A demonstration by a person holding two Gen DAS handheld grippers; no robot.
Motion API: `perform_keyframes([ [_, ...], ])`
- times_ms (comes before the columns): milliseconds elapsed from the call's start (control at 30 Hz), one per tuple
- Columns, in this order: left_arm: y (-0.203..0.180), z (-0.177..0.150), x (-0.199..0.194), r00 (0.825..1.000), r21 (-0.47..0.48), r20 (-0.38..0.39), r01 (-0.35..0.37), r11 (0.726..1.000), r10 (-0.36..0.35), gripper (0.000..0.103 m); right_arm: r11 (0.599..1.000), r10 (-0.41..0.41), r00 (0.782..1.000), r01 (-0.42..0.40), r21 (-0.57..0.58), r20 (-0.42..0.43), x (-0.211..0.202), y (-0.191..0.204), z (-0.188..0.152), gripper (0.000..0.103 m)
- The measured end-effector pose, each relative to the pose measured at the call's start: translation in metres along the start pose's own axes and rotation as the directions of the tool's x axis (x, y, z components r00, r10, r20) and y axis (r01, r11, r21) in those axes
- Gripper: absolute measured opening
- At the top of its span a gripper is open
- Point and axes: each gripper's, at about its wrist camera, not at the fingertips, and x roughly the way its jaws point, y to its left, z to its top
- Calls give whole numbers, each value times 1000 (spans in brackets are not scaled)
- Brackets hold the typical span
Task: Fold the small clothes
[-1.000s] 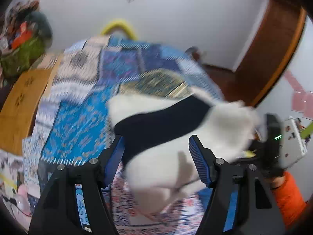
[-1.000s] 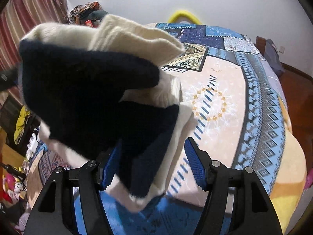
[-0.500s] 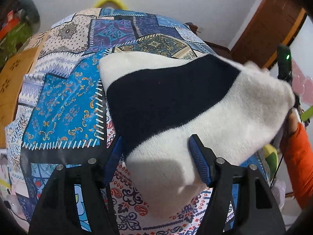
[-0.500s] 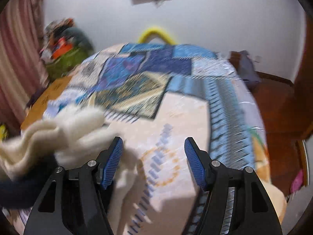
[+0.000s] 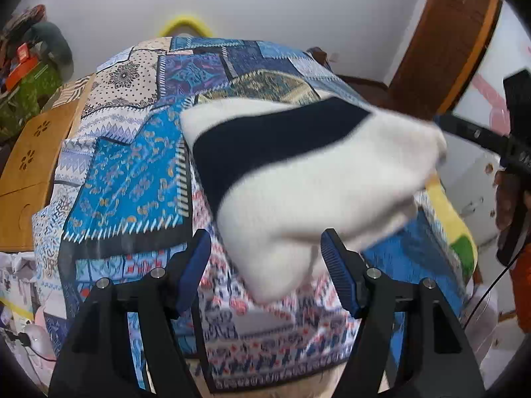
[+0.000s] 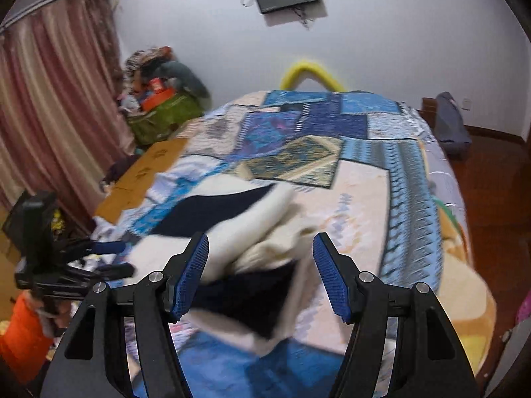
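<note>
A small cream knit garment with a wide navy band [image 5: 298, 165] lies bunched on the patchwork bedspread [image 5: 132, 179]. In the left wrist view my left gripper [image 5: 265, 265] is open, its blue pads either side of the garment's near cream end. In the right wrist view the same garment [image 6: 245, 219] lies folded over itself, blurred, between and just beyond the open jaws of my right gripper [image 6: 260, 272]. Neither gripper pinches the cloth. The left gripper also shows at the left edge of the right wrist view [image 6: 99, 258].
The bed fills both views. A wooden board [image 5: 30, 152] lies along its left side. A green bag heaped with things [image 6: 159, 116] and a pink curtain [image 6: 49, 116] stand at the back left. A yellow loop [image 6: 308, 73] sits at the bed's far end.
The garment went from held up in front of the right camera to lying on the bed. The right gripper pulled back and now faces it from the bed's near side.
</note>
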Motion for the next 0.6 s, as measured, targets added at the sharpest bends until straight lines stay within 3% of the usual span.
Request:
perform_keyframes([
  [200,-10,-23,18,997,44,-43,-66,997,68,66,999,31,999,-32,-25,-21,10,28,-17,58],
  [300,-18,-27,24,995,69,-33,-92,993,94,42,999,5,999,-7,-41,-49,24,32,-22,41],
  [400,-19,-29,21,994,53,-9,-112,992,113,35,999,-15,997,11,-53,-75,33,36,-26,25],
  [533,-12,-26,7,992,9,42,-117,993,116,25,996,-33,997,27,-87,-70,28,42,-29,18],
  [600,-7,-25,1,993,-10,62,-104,995,104,13,995,-29,998,23,-97,-56,21,44,-28,16],
])
